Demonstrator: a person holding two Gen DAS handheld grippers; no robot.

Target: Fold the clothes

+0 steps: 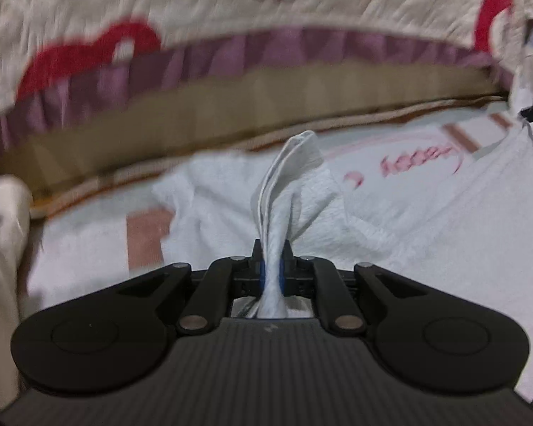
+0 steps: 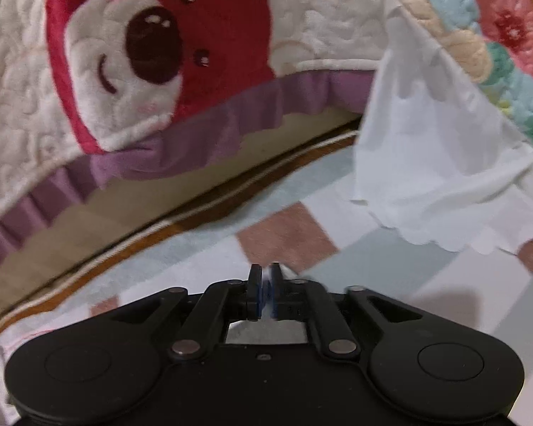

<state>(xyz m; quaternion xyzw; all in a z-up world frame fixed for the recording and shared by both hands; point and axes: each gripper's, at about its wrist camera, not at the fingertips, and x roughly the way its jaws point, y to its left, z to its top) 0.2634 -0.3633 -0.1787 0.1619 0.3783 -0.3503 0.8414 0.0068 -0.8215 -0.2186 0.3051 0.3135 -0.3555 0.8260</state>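
A white textured garment (image 1: pixel 401 213) lies rumpled on a checked mat. My left gripper (image 1: pixel 272 266) is shut on a bunched fold of it, and the cloth stands up in a twisted peak between the fingers. In the right wrist view my right gripper (image 2: pixel 264 291) is shut on a thin white edge of cloth. A hanging part of the white garment (image 2: pixel 430 163) with a scalloped hem drapes at the right of that view.
A checked mat (image 2: pixel 287 238) of pink, white and pale green squares covers the floor. Behind it is a bed with a cream quilt (image 1: pixel 195 3), a purple frill (image 2: pixel 202 135) and a red bear face (image 2: pixel 152 49). A multicoloured quilt (image 2: pixel 508 35) lies at the far right.
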